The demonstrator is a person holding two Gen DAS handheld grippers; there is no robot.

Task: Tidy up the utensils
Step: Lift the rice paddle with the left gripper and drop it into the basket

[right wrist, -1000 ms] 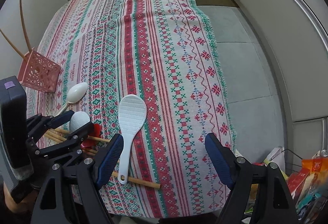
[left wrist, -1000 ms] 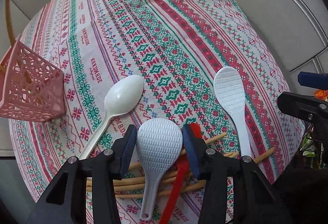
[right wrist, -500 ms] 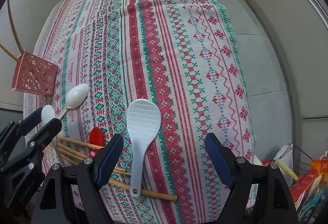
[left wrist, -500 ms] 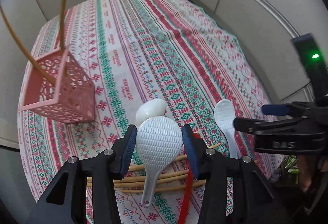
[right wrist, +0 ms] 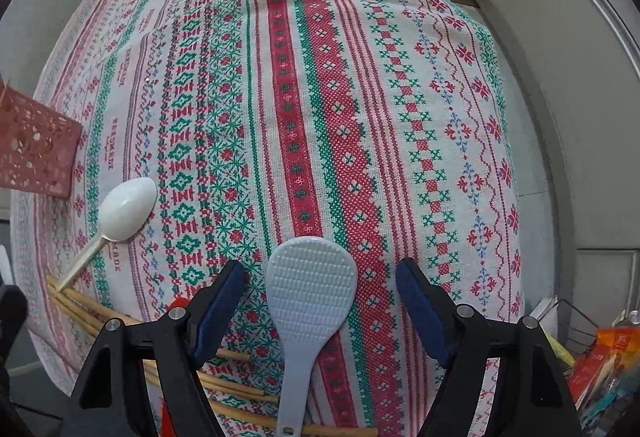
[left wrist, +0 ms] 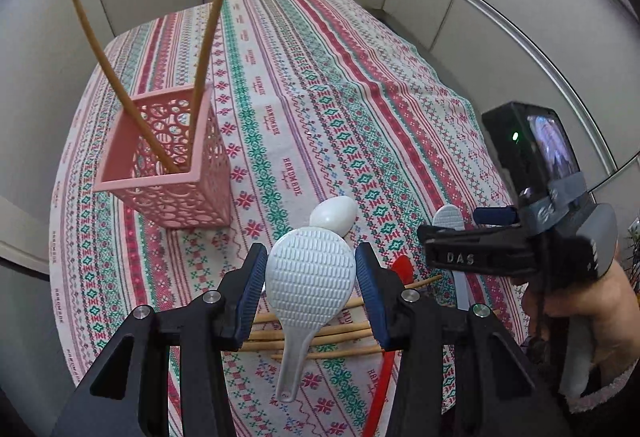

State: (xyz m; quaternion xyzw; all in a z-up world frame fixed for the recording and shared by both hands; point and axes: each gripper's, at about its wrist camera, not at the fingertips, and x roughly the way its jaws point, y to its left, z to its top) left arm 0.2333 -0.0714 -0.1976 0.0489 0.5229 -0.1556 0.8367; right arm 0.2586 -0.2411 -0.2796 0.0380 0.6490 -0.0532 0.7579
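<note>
My left gripper [left wrist: 310, 283] is shut on a white rice paddle [left wrist: 308, 281], held by its head above the table, handle hanging down. A pink lattice holder [left wrist: 172, 165] with two long chopsticks [left wrist: 204, 37] stands ahead to the left. My right gripper [right wrist: 320, 309] is open, its jaws straddling a second white rice paddle [right wrist: 310, 293] that lies on the cloth. A white spoon [right wrist: 126, 209], several chopsticks [right wrist: 224, 385] and a red utensil [left wrist: 384, 369] lie on the tablecloth.
The patterned tablecloth [right wrist: 304, 77] covers the table; its right edge drops to the floor [right wrist: 580, 157]. Packets and a wire rack [right wrist: 600, 349] sit at the lower right. The holder shows at the left edge of the right wrist view [right wrist: 32, 149].
My left gripper has lifted the rice paddle off the table and turned toward the pink holder. My right gripper has moved in over the second paddle, which now lies between its jaws.
</note>
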